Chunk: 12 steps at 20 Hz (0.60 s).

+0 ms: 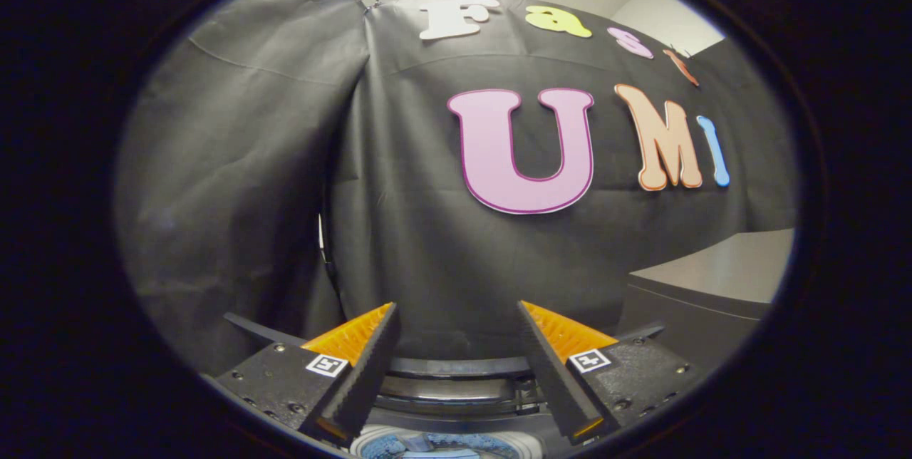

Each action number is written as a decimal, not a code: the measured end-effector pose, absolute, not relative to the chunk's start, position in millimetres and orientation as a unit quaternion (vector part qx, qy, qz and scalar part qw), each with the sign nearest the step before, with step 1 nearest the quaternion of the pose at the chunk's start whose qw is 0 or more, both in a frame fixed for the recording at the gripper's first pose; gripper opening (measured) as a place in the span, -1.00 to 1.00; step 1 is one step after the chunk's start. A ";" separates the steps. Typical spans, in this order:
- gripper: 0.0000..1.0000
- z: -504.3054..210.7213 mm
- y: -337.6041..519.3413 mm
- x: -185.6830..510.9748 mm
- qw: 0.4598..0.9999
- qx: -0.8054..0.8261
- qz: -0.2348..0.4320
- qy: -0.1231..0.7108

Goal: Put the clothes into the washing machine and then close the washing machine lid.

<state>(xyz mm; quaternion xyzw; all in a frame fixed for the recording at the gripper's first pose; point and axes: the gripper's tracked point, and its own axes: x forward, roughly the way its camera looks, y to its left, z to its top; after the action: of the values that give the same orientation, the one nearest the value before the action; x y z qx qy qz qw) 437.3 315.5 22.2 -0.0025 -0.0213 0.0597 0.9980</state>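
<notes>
Tool (456, 345) stood wide open, nothing between its fingers; it pointed at the black cloth wall (427, 231). Washing machine (456, 388) lay just under the fingers at 6 o'clock, its round opening showing blue patterned clothes (438, 447) inside. Lid position not readable. Grey table (719, 277) at 3 o'clock.

Risk, as judged: with the tool aimed high, a blind descent could clip the drum rim or snag fabric, leaving the lid unable to seat.

Count: one tool, two fingers, one machine, one table; garments uncountable.
</notes>
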 end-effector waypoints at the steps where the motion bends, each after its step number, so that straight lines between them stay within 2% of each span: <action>1: 0.94 21.7 316.1 436.6 0.998 -0.003 0.059 -0.022; 12: 0.94 17.0 313.4 426.2 0.999 -0.001 0.045 -0.014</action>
<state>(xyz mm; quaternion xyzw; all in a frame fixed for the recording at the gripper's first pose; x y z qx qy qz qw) 426.2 313.4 17.0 -0.0011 -0.0141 0.0445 0.9989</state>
